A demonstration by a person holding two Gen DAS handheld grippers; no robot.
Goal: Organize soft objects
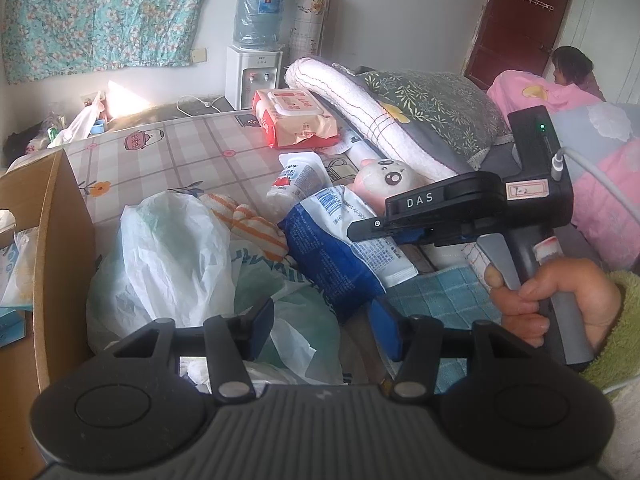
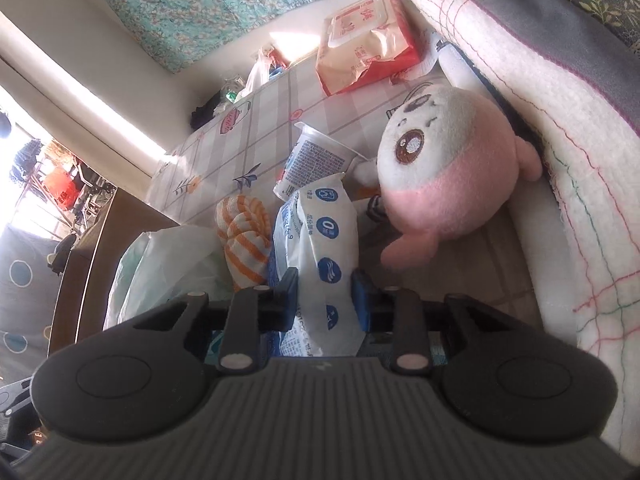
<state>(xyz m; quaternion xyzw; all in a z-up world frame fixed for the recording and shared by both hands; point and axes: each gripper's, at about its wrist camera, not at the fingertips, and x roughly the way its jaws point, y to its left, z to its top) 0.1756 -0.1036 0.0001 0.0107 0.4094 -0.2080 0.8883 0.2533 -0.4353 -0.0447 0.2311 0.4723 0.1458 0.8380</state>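
Right gripper (image 2: 325,298): fingers on either side of the blue-and-white soft plastic pack (image 2: 320,248), pads touching its sides; closed onto it at the near end.
Left gripper (image 1: 326,330): jaws spread wide, nothing between them, hovering over the crumpled white and green plastic bags (image 1: 168,256).
Pack, location: lying on the patterned bed sheet (image 1: 192,152), between the orange-striped white cloth (image 2: 244,236) and the round pink-and-white plush toy (image 2: 452,176).
Pack, handling: judged light, compressible, with slippery film; a hold across the narrow width near the middle would sag less than one at the end.
Bags: limp and slick, likely to drag along with anything lifted beside them.
Brown cardboard box (image 1: 56,240): open, at the left edge of the bed, beside the bags; probable receptacle.
Obstacles: white squeeze tube (image 2: 316,160) touching the pack's far end; plush toy just beside it.
Farther: red-and-white wipes packet (image 1: 296,118); rolled white quilt (image 1: 360,108) along the right.
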